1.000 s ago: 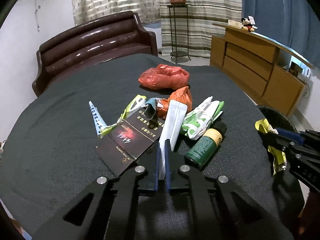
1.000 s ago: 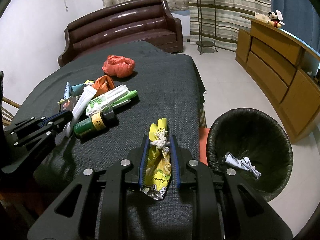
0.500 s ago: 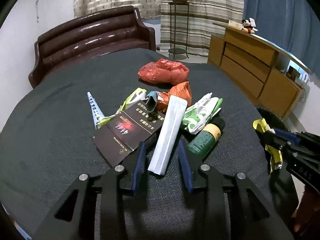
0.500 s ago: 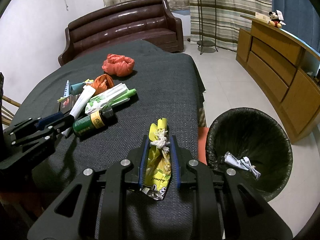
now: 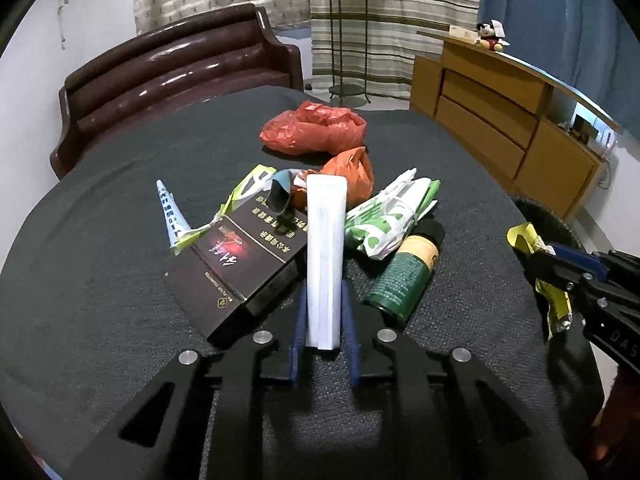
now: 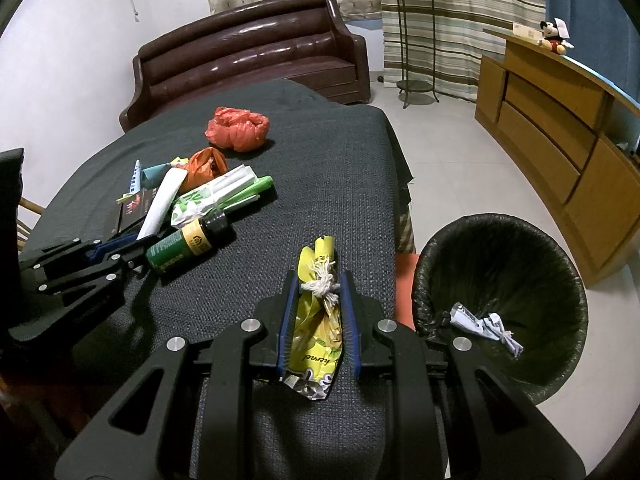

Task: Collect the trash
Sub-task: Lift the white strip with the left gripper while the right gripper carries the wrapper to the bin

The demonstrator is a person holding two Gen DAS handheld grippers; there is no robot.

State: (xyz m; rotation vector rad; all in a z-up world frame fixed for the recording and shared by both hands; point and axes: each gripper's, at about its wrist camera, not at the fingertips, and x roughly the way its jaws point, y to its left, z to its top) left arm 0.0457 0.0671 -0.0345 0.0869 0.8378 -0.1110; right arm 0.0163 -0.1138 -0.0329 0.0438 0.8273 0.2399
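The left gripper (image 5: 324, 304) pinches the white tube (image 5: 325, 248) in the litter pile at 12 o'clock, the right gripper (image 6: 318, 300) clamps a yellow wrapper (image 6: 316, 320), its lower end crumpled, with the bin (image 6: 500, 304) at 3 o'clock.

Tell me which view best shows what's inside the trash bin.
Right wrist view: it looks down into the black-lined trash bin, where a crumpled white paper scrap lies. The left wrist view catches only a dark sliver of the bin's rim beyond the table edge, with the interior hidden.
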